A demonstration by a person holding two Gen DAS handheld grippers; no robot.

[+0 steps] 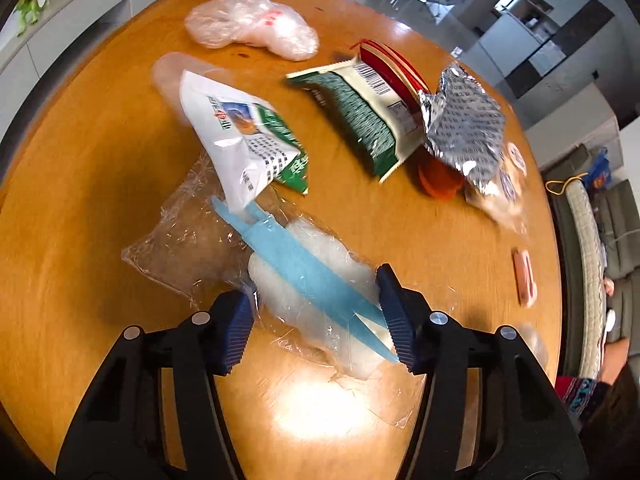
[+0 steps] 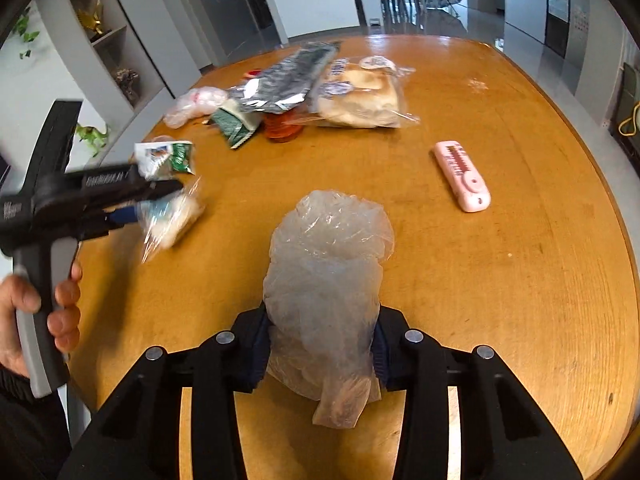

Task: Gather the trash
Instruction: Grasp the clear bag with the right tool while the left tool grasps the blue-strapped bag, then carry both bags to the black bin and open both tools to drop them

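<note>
Left wrist view: the left gripper [image 1: 320, 316] pinches a clear wrapper [image 1: 312, 292] holding a blue strip [image 1: 304, 268] on the wooden table [image 1: 80, 200].

Right wrist view alone shows the right gripper [image 2: 320, 348] squeezing a crumpled clear bag [image 2: 324, 276], and a pink case [image 2: 462, 176] lying apart.

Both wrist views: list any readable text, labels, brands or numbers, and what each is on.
Nothing reads cleanly.
Left gripper body: white embossed brand, too blurred to quote.
White-green packet: logo and print, blurred.
Green wrapper: barcode, digits too small.
Foil wrapper: repeated characters, illegible.
Crumpled clear bag: red marking, blurred.
Bread bag: round labels, unreadable.
</note>
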